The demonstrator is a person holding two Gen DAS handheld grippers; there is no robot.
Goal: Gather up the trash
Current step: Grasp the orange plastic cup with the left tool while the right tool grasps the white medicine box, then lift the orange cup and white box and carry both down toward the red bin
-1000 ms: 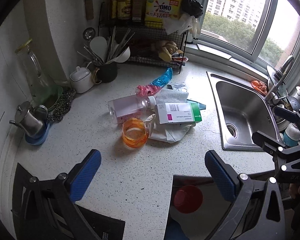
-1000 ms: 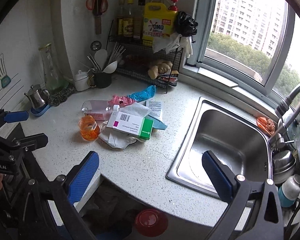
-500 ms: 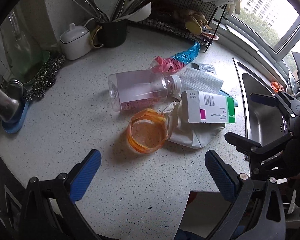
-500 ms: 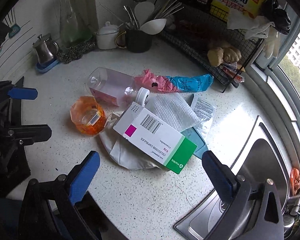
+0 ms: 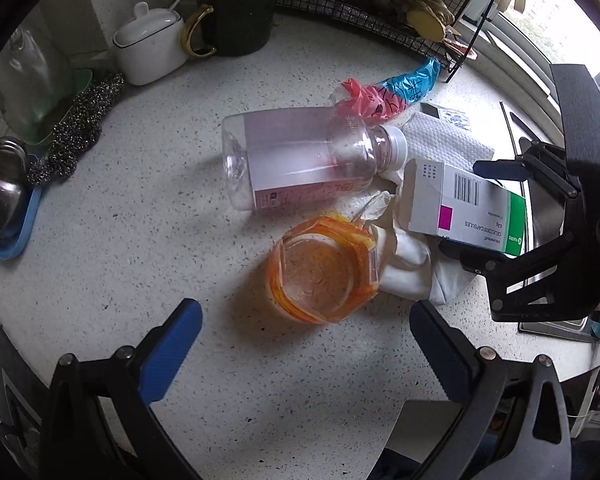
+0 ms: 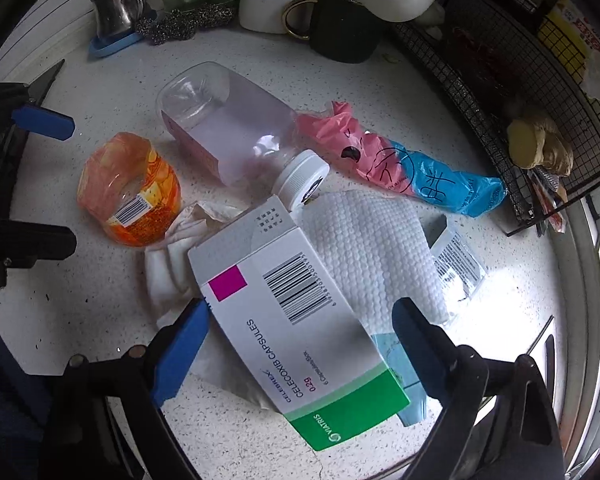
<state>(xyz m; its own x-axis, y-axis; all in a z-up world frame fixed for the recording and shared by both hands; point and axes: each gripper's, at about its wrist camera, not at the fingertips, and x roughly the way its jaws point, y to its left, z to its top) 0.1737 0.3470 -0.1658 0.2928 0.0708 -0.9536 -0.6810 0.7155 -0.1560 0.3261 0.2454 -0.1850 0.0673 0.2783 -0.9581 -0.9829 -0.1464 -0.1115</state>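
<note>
On the speckled white countertop point(image 5: 148, 208) the trash lies heaped in the middle, toward the sink-side edge, with bare stone on the near side. The right gripper point(image 6: 300, 344) spreads wide astride the white-and-green cardboard medicine box point(image 6: 296, 320), which lies on crumpled white paper towels point(image 6: 372, 248). The left gripper point(image 5: 306, 344) gapes wide just short of the empty orange plastic cup point(image 5: 324, 274), beside the toppled clear plastic bottle point(image 5: 300, 156).

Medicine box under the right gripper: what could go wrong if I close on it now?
The right gripper is open and straddles the medicine box, which lies at an angle across crumpled tissue and a paper towel. It may twist in the grip, or a pad may snag the tissue. The bottle cap touches the box corner, so lifting could set it rolling.
</note>
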